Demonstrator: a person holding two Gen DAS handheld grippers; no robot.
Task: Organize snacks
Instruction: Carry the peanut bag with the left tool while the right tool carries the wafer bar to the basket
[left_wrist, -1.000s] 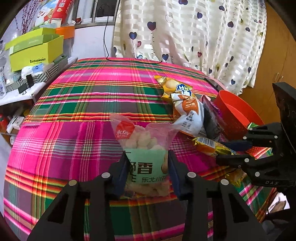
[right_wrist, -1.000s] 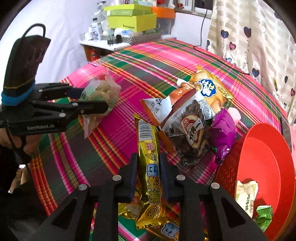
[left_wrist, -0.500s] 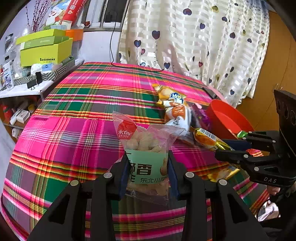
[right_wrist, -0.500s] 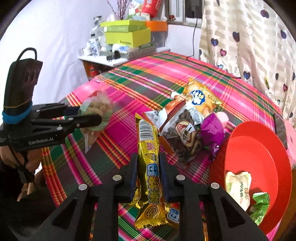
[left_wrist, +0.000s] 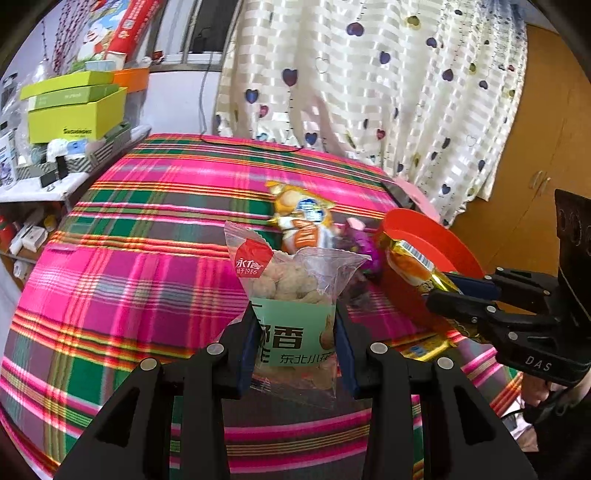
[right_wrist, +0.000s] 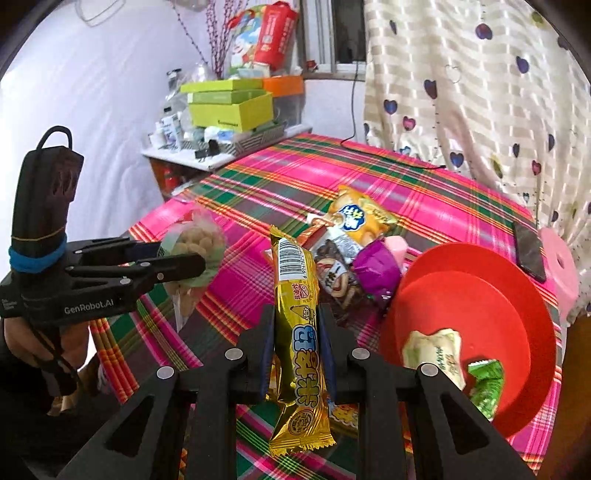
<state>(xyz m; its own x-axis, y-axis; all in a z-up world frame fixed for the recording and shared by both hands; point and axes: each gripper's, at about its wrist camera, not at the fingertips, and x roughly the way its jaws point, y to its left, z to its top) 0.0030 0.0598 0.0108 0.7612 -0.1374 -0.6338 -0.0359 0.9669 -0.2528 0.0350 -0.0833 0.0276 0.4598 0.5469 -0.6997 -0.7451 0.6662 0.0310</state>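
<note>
Over the last second both snacks have come up off the plaid surface (left_wrist: 122, 266) and now hang well above it: the left gripper (left_wrist: 293, 345) has its fingers pinching the clear peanut bag (left_wrist: 291, 295) around its green label, and the right gripper (right_wrist: 295, 345) has its fingers pinching the gold bar packet (right_wrist: 299, 325) at mid-length, the packet standing upright between them. The view from each side has risen and pulled back, so the cloth shows lower and the red basket (right_wrist: 517, 280) has come more fully into sight on the right. That reads as two picks done at once, with the carry toward the basket the likely step in hand, though neither snack is over it yet. The red basket sits at the right edge of the surface and holds a pale cream packet (right_wrist: 436, 354) and a green packet (right_wrist: 487, 384) near its bottom. Still loose just beside its rim lie a purple packet (right_wrist: 376, 271), a dark nut packet (right_wrist: 334, 269) and an orange chip bag (right_wrist: 360, 218), so sorting looks under halfway
</note>
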